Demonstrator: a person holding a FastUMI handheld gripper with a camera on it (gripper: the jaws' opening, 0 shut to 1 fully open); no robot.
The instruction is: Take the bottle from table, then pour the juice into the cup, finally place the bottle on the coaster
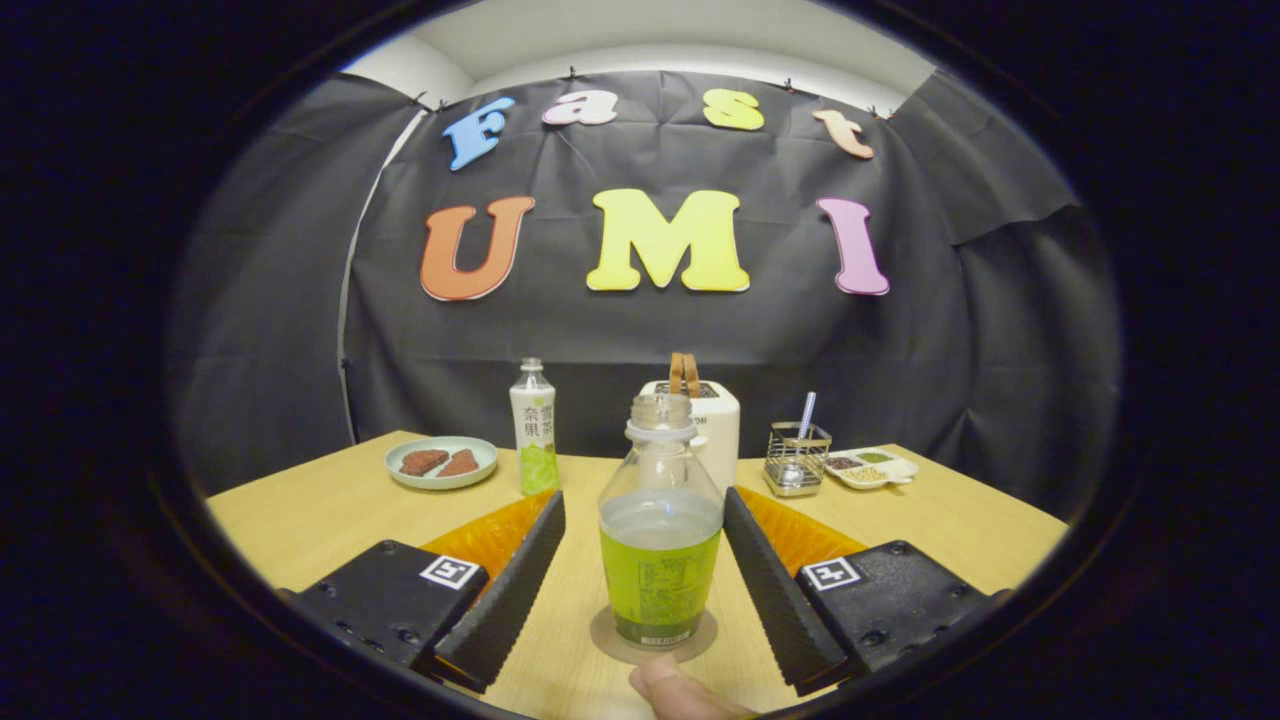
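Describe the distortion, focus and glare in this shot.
Gripper view: fisheye bends the table edges and wall; the open bottle on its coaster, between the open claw fingers, is sharp; a fingertip nearest the lens is soft; lighting even, little glare.

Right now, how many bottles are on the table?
2. An open bottle stands on the coaster between the open gripper fingers; a capped bottle stands beyond, beside the plate.
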